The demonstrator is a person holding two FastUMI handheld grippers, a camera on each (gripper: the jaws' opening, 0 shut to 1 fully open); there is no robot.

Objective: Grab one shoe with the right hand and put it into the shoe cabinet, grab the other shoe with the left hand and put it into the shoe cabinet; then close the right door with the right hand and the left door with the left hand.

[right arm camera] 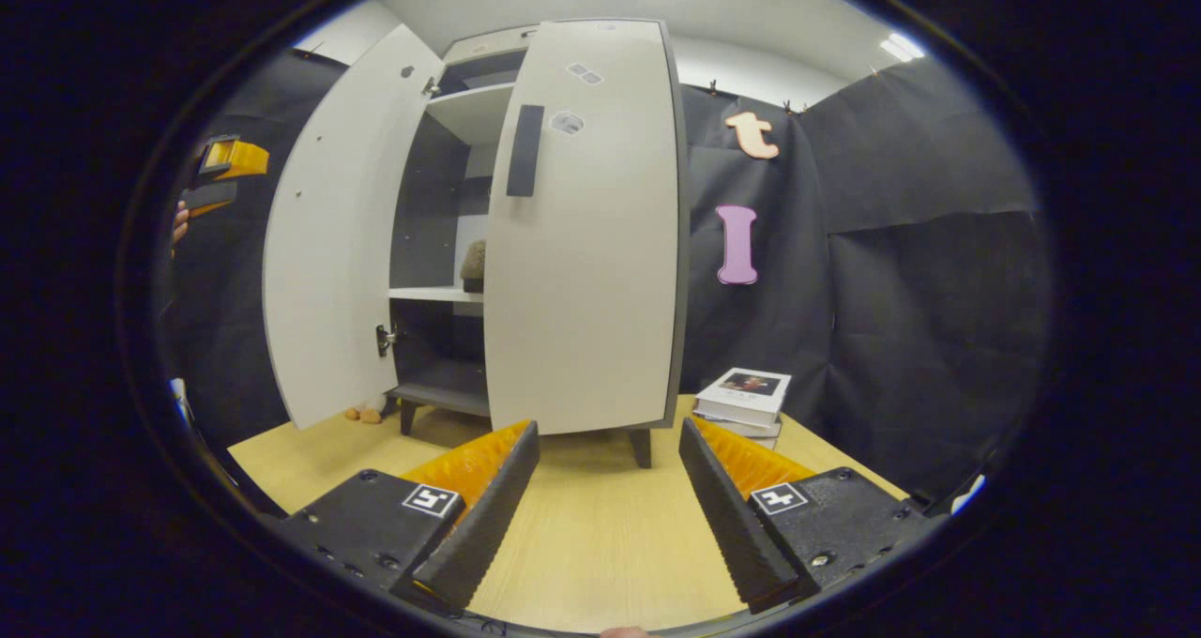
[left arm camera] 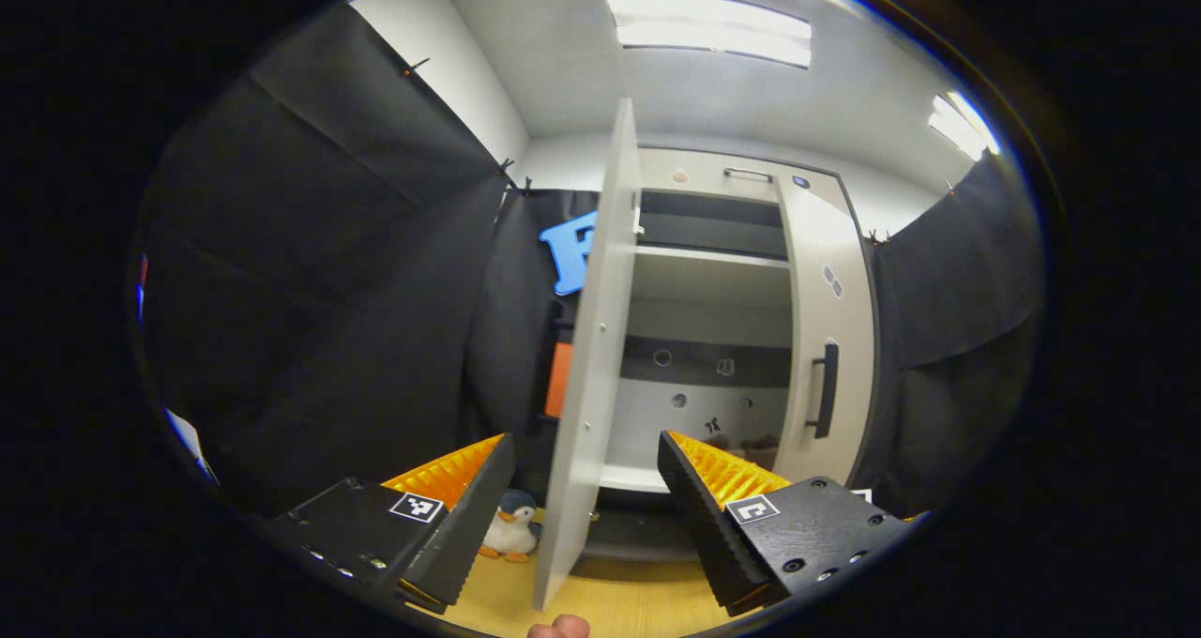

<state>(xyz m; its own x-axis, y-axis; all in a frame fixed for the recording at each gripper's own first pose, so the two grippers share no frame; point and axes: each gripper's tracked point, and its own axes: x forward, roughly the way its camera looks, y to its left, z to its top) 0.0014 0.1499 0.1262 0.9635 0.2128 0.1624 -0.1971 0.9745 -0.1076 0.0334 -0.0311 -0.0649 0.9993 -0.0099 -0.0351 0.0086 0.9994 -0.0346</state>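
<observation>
Booth with black cloth walls, a pale wooden floor and white ceiling lights

Black cloth wall [right arm camera: 901, 244] hangs in folds behind and to both sides of the tall white shoe cabinet [right arm camera: 582, 235] — a white room wall [left arm camera: 441, 66] rises above the cloth. Long fluorescent ceiling panels [left arm camera: 708, 28] glow overhead of the cabinet. The light yellow wooden floor [right arm camera: 600, 525] spreads in front of it; a small stack of books [right arm camera: 746, 399] lies on the floor just right of the cabinet, and a little plush penguin [left arm camera: 511, 525] sits at its left.
</observation>
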